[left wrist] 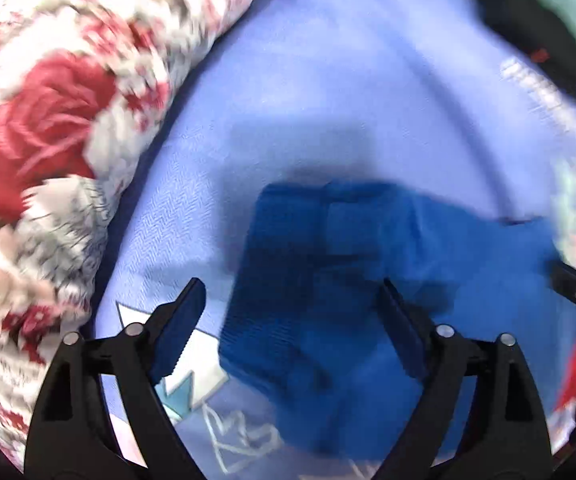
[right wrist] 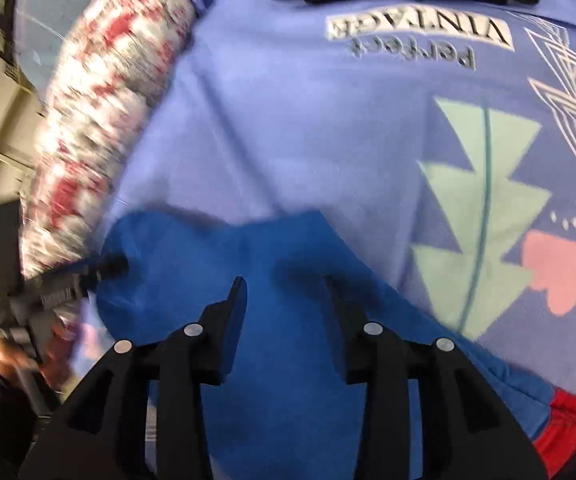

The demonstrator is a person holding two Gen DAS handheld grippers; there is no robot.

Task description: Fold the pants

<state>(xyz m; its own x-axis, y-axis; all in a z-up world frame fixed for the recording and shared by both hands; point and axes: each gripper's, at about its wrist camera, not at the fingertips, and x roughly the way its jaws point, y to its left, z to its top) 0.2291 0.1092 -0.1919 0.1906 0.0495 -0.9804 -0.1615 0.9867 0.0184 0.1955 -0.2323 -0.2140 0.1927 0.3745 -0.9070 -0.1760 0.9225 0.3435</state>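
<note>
Left hand-held gripper (left wrist: 289, 312): jaws wide apart, empty, over blue pants (left wrist: 327, 280). Right hand-held gripper (right wrist: 284, 304): also agape, empty. Pants lie on lilac bedsheet (right wrist: 288, 128), beside floral bolster (left wrist: 48, 140).

Both wrist views look down from close above the bed (left wrist: 327, 80), each along its own fingers (left wrist: 184, 328) (right wrist: 232, 328). They share the blue pants (left wrist: 327, 280) (right wrist: 228, 264) past the fingertips and the floral quilt (left wrist: 48, 140) (right wrist: 100, 128) to the left.
</note>
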